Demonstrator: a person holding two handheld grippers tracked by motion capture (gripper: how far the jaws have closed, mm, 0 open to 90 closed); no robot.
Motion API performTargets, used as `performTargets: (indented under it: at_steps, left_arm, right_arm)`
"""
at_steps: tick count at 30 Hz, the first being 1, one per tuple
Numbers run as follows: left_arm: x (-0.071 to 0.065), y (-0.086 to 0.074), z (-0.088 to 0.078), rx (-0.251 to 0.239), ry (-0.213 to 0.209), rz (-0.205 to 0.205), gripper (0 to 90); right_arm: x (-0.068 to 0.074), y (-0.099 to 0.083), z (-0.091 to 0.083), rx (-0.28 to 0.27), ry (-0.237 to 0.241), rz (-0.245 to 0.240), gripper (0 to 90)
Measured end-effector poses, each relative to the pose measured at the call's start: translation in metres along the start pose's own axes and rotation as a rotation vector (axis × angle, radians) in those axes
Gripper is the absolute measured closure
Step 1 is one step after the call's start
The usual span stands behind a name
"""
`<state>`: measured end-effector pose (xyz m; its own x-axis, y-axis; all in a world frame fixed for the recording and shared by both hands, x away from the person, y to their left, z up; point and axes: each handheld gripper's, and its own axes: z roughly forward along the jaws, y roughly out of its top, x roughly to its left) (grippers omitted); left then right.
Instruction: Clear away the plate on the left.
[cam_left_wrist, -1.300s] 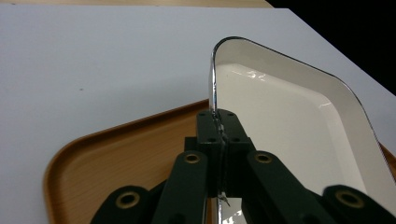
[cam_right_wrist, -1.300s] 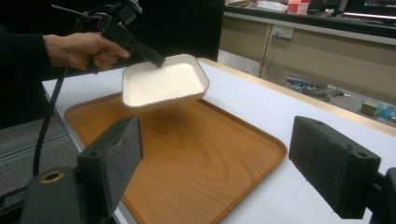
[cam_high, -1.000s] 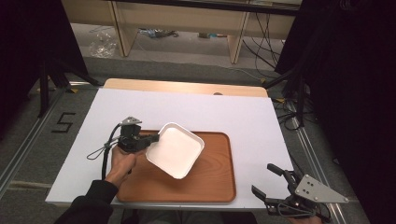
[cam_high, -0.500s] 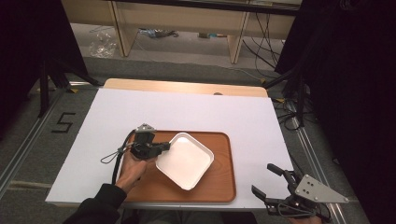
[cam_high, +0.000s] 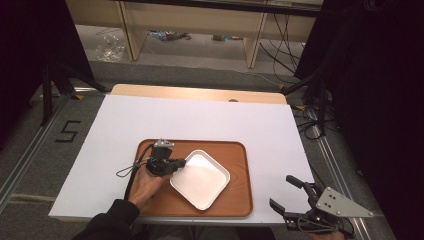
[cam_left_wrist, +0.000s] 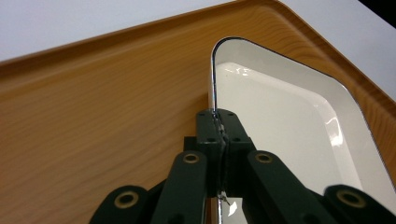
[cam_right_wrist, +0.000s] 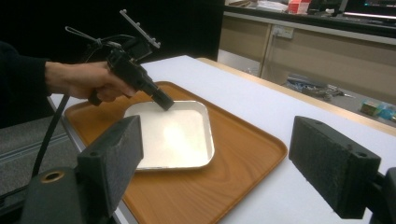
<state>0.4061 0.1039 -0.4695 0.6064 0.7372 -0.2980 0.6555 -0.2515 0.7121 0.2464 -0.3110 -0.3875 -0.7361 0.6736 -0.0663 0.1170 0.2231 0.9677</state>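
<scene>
A: What's off to the left of the table?

B: Grey carpeted floor, with a "5" (cam_high: 65, 131) marked on it in black and a metal rail running beside it. A dark stand leg (cam_high: 50, 85) sits just behind that.

A: And the table itself?

B: A white tabletop (cam_high: 200, 120), with a pale wooden edge (cam_high: 200, 93) showing along its far side. A brown wooden tray (cam_high: 235, 197) lies at the near edge, about the middle.

A: Where are the left tongs?

B: The left gripper (cam_high: 176, 165) is over the tray's left part, held in the person's left hand (cam_high: 145, 184). Its jaws are pinched tight on the rim of the white square dish (cam_high: 202, 180); the left gripper view shows the rim (cam_left_wrist: 214, 88) clamped between them. The dish lies on the tray, turned cornerwise to it.

A: And on the right?

B: The right gripper (cam_high: 291, 194) sits off the table's near right corner, jaws spread wide, nothing between them.

A: Behind the table?

B: Low wooden shelving (cam_high: 250, 30) along the far wall, with cables (cam_high: 280, 40) and clutter beneath it. Dark drapes (cam_high: 370, 100) close the right side.
</scene>
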Motion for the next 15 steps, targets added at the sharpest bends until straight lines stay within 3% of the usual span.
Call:
performTargets:
  at_steps: [4, 9, 15]
  left_arm:
    - [-0.0001, -0.0024, 0.0031, 0.012, -0.005, -0.003, 87.9]
    - [0.0032, -0.0042, 0.0063, 0.063, -0.019, -0.007, 87.4]
    - [0.0008, -0.0064, 0.0095, 0.113, -0.008, 0.040, 85.7]
  right_arm:
    - [0.0002, 0.0001, 0.0000, 0.001, 0.000, 0.000, 18.4]
    - [0.0003, 0.0002, 0.0001, -0.002, -0.003, 0.000, 18.5]
    - [0.0000, 0.0002, -0.0004, -0.001, -0.003, 0.000, 18.5]
